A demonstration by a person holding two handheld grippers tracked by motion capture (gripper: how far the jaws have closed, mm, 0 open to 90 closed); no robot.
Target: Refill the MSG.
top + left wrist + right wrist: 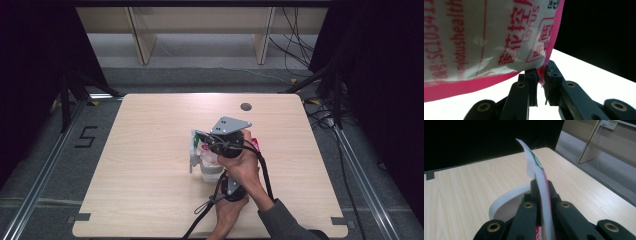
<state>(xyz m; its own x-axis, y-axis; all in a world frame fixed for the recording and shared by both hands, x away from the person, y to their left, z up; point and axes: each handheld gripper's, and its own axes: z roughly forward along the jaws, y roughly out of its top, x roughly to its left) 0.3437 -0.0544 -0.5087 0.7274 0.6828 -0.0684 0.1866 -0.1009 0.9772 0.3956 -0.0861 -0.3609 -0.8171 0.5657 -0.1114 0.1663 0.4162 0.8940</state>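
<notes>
- count: one packet (206, 150), two grippers, two hands, one table (145, 165).
- packet: thin glossy film, white with a pink border and red print, a green mark near one edge; it is held up over the middle of the table, slightly right of centre in the high view.
- left gripper (541, 72): black jaws nearly together, pinching the pink edge of the packet at a lower corner; film crumpled just above the bite.
- right gripper (541, 192): jaws pressed flat on a white edge of the same packet, which stands up between them and curls over at the top.
- in the right gripper view a white, rounded lip of the film bows out to the left of the jaws; what lies inside cannot be told.
- right hand (245, 160) sits above the left hand (227, 212) in the high view, hiding much of the packet; a grey three-cornered plate (230, 124) tops the right gripper.
- table: pale wood grain, rounded corners, a dark round grommet (245, 106) near the far edge.
- around: black cables (265, 175) trailing from the grippers, a painted "5" (86, 136) on the floor at left, wooden frame legs (142, 40) beyond the table.
</notes>
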